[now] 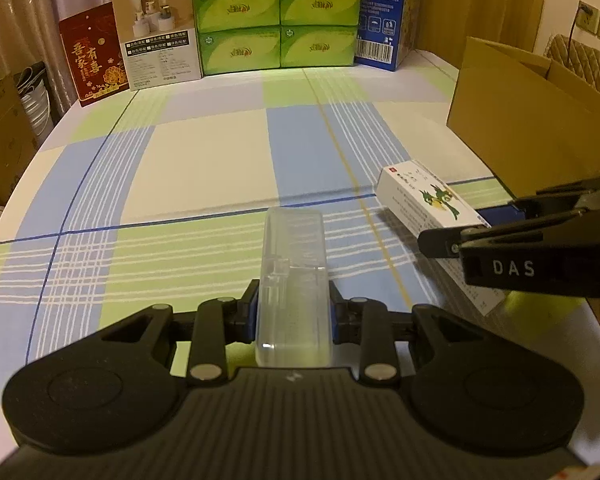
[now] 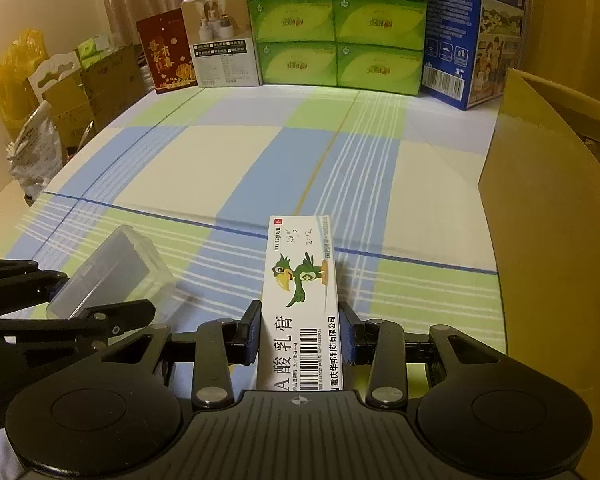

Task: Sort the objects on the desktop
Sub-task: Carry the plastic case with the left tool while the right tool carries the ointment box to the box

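Observation:
A clear plastic case (image 1: 292,264) lies lengthwise between the fingers of my left gripper (image 1: 294,304), whose blue pads press on both of its long sides. To its right, a white ointment box (image 1: 424,192) with a green bird printed on it sits in my right gripper (image 1: 476,222). In the right wrist view the ointment box (image 2: 300,280) runs straight ahead between the right gripper's (image 2: 302,332) pads, which rest against its two sides. The clear case (image 2: 116,268) and left gripper (image 2: 96,292) show at the lower left. Both things are low over the checked tablecloth (image 1: 204,168).
An open brown cardboard box (image 1: 520,120) stands at the right, close to the ointment box. Along the table's far edge stand stacked green tissue boxes (image 1: 276,12), a blue carton (image 1: 380,12), a white product box (image 1: 156,36) and a red box (image 1: 92,60).

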`<state>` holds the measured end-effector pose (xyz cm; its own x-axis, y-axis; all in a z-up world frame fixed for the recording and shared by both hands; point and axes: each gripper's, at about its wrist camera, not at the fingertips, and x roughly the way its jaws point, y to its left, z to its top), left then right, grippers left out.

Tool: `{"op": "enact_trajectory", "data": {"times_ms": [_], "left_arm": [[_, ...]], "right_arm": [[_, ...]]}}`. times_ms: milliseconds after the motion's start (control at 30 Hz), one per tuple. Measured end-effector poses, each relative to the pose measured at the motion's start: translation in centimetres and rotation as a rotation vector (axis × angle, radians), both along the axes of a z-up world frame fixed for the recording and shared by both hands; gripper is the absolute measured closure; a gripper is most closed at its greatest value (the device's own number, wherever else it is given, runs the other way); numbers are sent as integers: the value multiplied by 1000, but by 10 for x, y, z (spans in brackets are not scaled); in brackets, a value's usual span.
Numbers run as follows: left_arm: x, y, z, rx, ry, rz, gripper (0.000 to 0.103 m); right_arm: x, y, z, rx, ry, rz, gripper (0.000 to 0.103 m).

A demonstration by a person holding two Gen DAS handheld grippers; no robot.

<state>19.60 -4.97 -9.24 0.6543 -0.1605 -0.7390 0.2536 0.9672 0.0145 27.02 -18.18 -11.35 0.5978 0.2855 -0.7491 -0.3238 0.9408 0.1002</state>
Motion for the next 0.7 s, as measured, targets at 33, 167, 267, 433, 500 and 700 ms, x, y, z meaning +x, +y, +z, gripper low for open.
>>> {"op": "enact_trajectory", "data": {"times_ms": [33, 167, 267, 433, 500, 700], "left_arm": [[0, 0, 1, -7, 3, 5, 77], [-5, 3, 5, -39, 19, 33, 77], [-10, 4, 11, -55, 17, 32, 77], [-23, 4, 26, -72, -4, 37, 77], [-30, 0, 35, -75, -15, 41, 77], [-61, -14, 69, -100, -46, 35, 77]], "right_arm": [[-2, 0, 2, 7, 0, -1, 68], [-10, 2, 9, 4, -22, 13, 68], [-17, 2, 13, 1, -29, 6, 68], [-43, -5, 29, 0, -49, -4, 68], [-51, -10, 36, -2, -59, -15, 68], [-82, -33, 67, 38, -77, -68, 68]]}}
